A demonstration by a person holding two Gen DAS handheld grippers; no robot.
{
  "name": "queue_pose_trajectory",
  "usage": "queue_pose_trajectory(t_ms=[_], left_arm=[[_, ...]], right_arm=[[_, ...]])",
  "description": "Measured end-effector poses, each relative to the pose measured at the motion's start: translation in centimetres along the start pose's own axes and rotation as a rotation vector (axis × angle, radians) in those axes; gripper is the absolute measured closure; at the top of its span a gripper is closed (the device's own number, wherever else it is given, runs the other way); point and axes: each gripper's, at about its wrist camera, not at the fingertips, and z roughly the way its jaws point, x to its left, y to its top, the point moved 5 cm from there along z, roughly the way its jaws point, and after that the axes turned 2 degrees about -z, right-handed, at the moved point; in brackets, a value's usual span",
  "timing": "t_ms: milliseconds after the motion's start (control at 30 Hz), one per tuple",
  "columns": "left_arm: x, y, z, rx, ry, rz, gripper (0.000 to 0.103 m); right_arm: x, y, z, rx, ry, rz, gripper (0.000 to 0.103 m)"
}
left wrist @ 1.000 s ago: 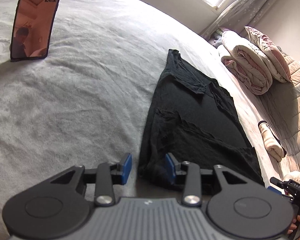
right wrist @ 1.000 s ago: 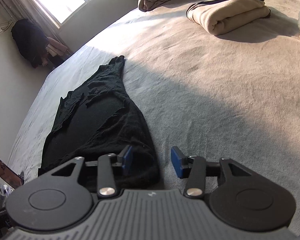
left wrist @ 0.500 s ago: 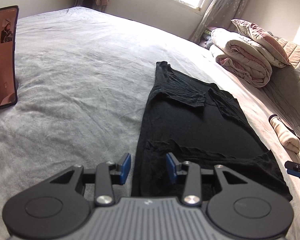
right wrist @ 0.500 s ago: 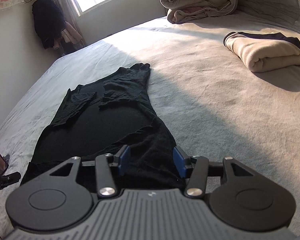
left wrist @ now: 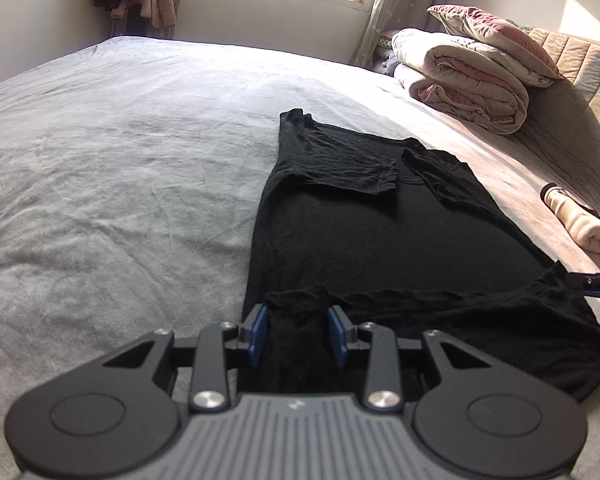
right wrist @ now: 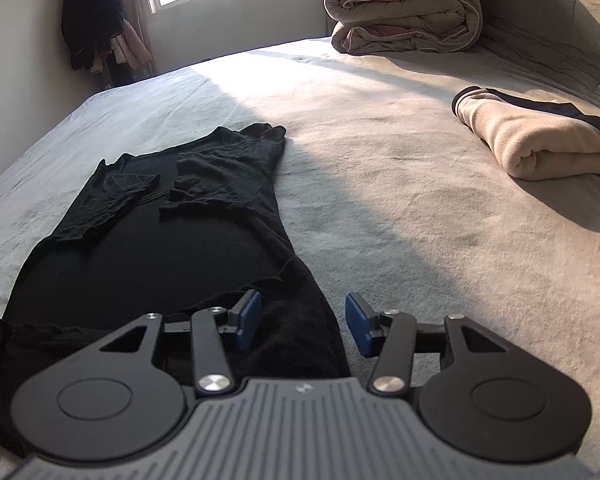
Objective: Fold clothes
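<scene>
Bedsheet lies bare and wide to the left of the black shirt, which is spread flat with its sleeves folded in and its hem nearest the cameras. Left gripper is closing its blue pads around a raised bunch of the hem's left corner, not yet pressing it, while the right gripper stands released over the hem's right edge, one pad above cloth, one above sheet. Folded beige garment and rolled quilt sit well apart toward the headboard.
</scene>
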Motion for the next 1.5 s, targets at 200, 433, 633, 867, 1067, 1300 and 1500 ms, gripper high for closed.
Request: queue_pose_trajectory(t_ms=[200, 433, 633, 867, 1067, 1300, 1500], left_arm=[[0.0, 0.1, -0.2, -0.024, 0.024, -0.004, 0.069], [-0.3, -0.1, -0.2, -0.051, 0.049, 0.008, 0.071], [-0.5, -0.3, -0.1, -0.064, 0.058, 0.017, 0.084], [-0.6, -0.4, -0.3, -0.075, 0.067, 0.055, 0.082], [-0.6, -0.4, -0.3, -0.068, 0.067, 0.062, 0.078], [-0.7, -0.8, -0.2, -0.066, 0.069, 0.102, 0.077], [-0.8, -0.9, -0.1, -0.065, 0.075, 0.11, 0.077]], right_arm=[[-0.4, -0.1, 0.5, -0.003, -0.027, -0.013, 0.052], [0.1, 0.3, 0.8, -0.052, -0.016, -0.061, 0.059], [1.2, 0.4, 0.8, -0.105, -0.012, -0.157, 0.059], [6.0, -0.3, -0.1, -0.108, 0.126, -0.382, 0.059], [8.1, -1.5, 1.6, -0.047, 0.129, -0.53, 0.059], [8.6, -1.9, 1.5, -0.004, 0.132, -0.588, 0.059], [8.2, -2.3, 2.1, 0.044, 0.147, -0.565, 0.058]])
